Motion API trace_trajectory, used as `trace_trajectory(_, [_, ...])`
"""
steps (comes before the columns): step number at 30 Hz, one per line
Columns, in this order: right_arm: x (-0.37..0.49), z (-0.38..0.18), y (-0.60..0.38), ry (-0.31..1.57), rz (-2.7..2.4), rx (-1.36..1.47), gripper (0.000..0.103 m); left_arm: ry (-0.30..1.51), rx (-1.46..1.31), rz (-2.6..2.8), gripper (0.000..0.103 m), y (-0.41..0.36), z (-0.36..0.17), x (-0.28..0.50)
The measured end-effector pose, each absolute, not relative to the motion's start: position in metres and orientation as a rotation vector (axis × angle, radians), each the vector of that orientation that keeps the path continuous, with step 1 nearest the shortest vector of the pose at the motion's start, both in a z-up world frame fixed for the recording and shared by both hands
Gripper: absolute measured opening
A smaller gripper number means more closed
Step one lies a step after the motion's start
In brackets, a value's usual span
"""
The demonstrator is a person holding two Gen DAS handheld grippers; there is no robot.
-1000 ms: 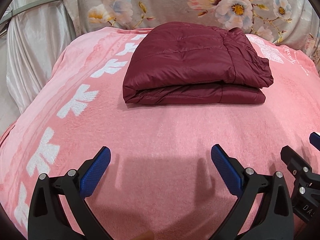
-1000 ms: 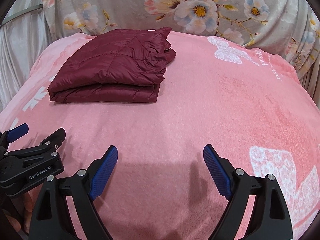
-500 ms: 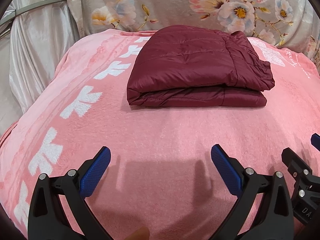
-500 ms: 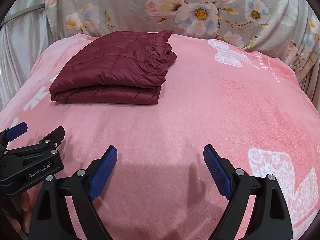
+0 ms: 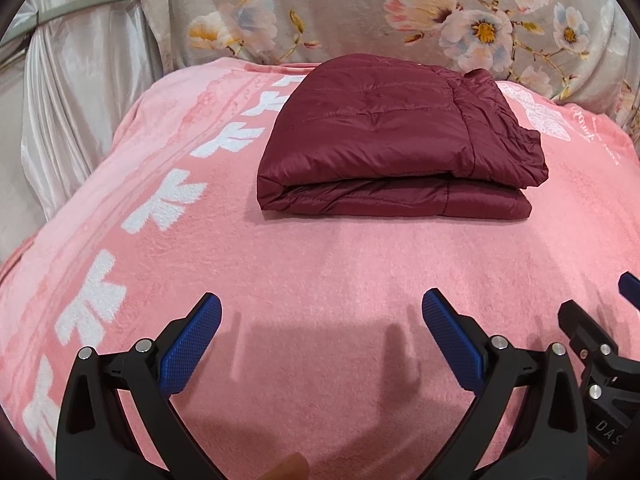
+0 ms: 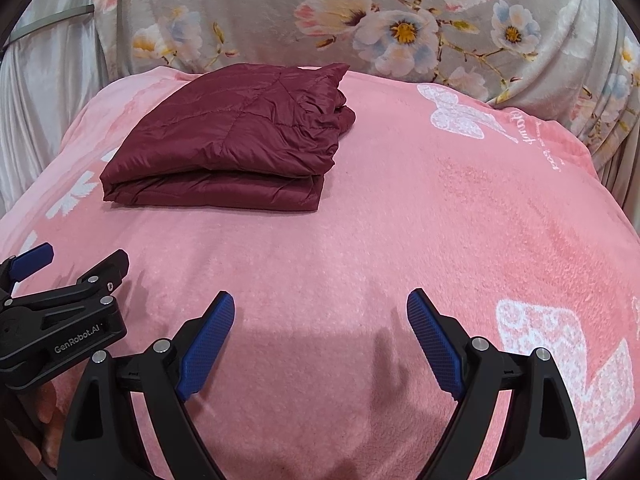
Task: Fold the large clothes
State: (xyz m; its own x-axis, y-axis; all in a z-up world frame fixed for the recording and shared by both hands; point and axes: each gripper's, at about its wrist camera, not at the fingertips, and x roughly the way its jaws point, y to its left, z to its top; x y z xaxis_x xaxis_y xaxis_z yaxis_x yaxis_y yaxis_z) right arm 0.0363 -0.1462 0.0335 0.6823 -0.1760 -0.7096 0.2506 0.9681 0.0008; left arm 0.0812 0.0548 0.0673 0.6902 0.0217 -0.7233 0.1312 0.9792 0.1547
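Currently, in the left wrist view, my left gripper (image 5: 320, 320) stands released, its blue pads (image 5: 192, 344) spread wide with nothing between them but bare pink blanket (image 5: 320, 264). The dark red quilted jacket (image 5: 396, 144) lies folded into a compact rectangle toward the far side of the bed, well apart from the gripper and just in front of the floral cloth (image 5: 360, 12) that hangs behind. Its near edge shows two stacked layers, closed at the left corner. The right side is looser, with puckered fabric bulging past the lower layer. Part of my right gripper shows at the right edge of this view.

Next, in the right wrist view, my right gripper (image 6: 320, 320) is likewise released and empty above the blanket. The jacket sits up and to the left, and its ragged right end (image 6: 336, 120) faces this gripper most directly. My left gripper appears at the lower left, beside mine and clear of the garment.

I judge the fold essentially complete; the step in hand is to check it and retire. To do it well:

1. Keep both grippers released and off the jacket, since slippery shell fabric is likely to spring open if dragged.
2. If tidying is wanted, approach the puckered right end only, and press it inward from above without pulling.
3. Avoid snagging the plush blanket, which would shift the stack.
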Motion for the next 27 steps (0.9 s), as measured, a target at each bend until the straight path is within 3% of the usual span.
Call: trace_trajectory(27, [0.0361, 0.0335, -0.1448, 0.783, -0.241, 0.101, 0.086, 0.771, 0.218, -0.066, 0.098, 0.0496, 0.0705, 0.0756])
